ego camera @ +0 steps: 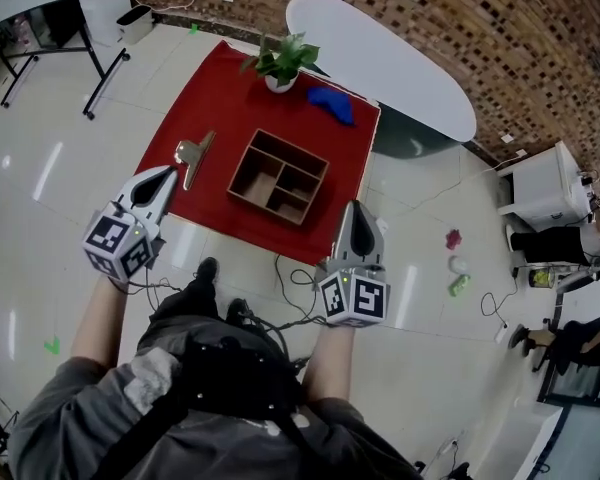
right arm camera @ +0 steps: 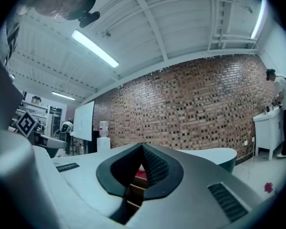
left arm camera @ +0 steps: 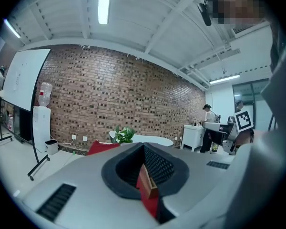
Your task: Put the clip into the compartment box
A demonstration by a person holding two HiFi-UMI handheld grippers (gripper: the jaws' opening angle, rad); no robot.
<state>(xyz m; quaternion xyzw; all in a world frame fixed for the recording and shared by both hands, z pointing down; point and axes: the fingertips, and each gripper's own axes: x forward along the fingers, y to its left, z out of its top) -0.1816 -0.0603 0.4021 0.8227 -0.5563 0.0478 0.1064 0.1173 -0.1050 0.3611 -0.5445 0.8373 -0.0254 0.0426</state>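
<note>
Nearest, at 6 o'clock of the head view: dark-clad shoulders [ego camera: 210, 418] and two forearms reaching up-frame, a gripper gripped in each hand. At 9 o'clock, left gripper [ego camera: 170, 173], clenched tip to tip and empty. Seen along its own jaws, pads pressed together at the point, with red cloth and a wooden edge glimpsed through the hollow behind them. At 5 o'clock from centre, right gripper [ego camera: 354, 207], likewise clamped tight on nothing, poised at the right edge of red cloth [ego camera: 230, 98], at 4 o'clock of compartment box [ego camera: 278, 177]. Clip [ego camera: 192, 156], metallic, lying flat near the cloth's left margin, at 9 o'clock of the box and outside every compartment, just beside the left gripper's tip at its 1 o'clock; contact impossible to judge. Beyond the box at 12 o'clock, potted plant [ego camera: 280, 60]; at the plant's 4 o'clock, blue object [ego camera: 330, 104]. Off the cloth toward 1 o'clock, white oval table [ego camera: 400, 63] before brick wall [ego camera: 460, 18].
</note>
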